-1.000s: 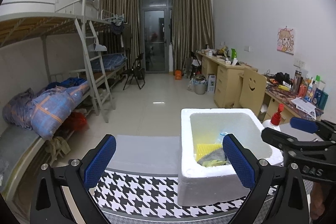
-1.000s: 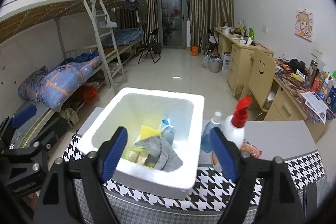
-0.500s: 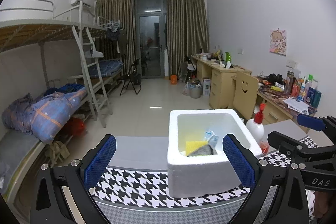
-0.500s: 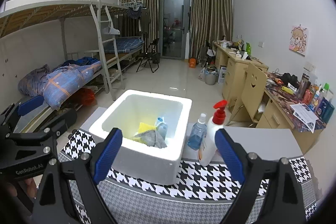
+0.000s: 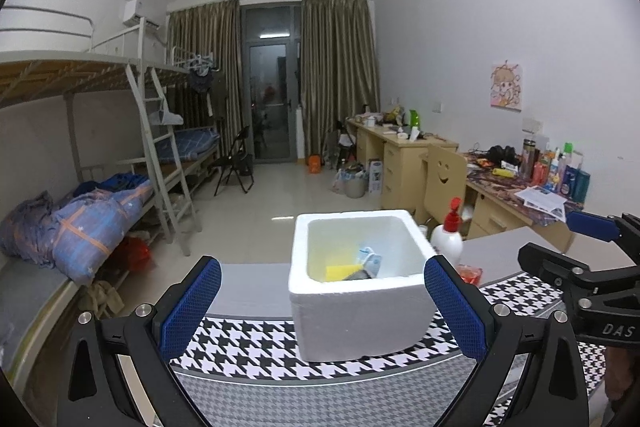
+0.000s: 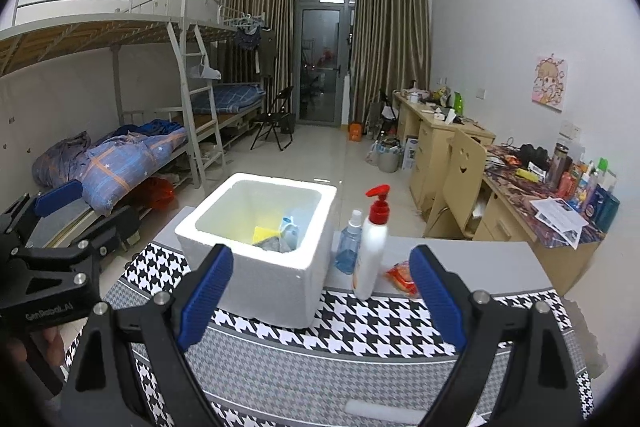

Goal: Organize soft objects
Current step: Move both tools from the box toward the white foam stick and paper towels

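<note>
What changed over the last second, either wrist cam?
Both grippers backed away from the foam box: it looks smaller and farther in both views. The right gripper jaws have just been opening, nothing between them; the left gripper is open and empty too. Box contents, pump bottle and spray bottle unmoved.

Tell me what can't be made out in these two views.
- Foam box contents: both views, near wall hides all but the yellow item and grey cloth.
- Red packet: right view, behind a finger.
- Blue spray bottle: left view, hidden behind the box.
</note>
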Tool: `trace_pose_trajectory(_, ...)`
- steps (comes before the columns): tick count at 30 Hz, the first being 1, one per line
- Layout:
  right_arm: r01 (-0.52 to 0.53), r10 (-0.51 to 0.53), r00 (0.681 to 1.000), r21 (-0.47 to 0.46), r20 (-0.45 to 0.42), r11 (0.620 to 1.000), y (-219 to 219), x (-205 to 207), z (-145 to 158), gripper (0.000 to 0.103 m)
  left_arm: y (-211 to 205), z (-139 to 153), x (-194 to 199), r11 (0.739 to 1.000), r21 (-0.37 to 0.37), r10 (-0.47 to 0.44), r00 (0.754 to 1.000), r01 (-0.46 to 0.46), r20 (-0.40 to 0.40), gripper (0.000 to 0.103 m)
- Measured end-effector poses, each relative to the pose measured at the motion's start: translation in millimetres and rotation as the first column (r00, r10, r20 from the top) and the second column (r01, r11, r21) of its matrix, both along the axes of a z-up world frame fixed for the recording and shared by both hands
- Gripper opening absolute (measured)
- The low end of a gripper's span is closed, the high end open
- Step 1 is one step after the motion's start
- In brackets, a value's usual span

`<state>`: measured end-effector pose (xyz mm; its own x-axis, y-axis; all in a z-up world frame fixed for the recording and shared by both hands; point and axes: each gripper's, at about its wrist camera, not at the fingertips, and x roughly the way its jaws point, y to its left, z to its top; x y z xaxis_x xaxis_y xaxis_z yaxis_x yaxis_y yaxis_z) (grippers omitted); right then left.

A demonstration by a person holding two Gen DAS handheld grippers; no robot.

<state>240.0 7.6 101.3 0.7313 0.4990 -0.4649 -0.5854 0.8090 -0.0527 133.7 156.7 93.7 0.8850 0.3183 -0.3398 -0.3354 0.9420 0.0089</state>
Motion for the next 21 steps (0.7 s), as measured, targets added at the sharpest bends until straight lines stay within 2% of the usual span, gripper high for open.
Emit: trace_pose_trajectory(21,0.112,-0.112,0.993,0.018,0.035,0.994,-67.2,-36.2,-8.3,0.093,-63.0,-9.1,-25.3,0.985,0.005,-0.174,0.984,0.174,0.03,0.102)
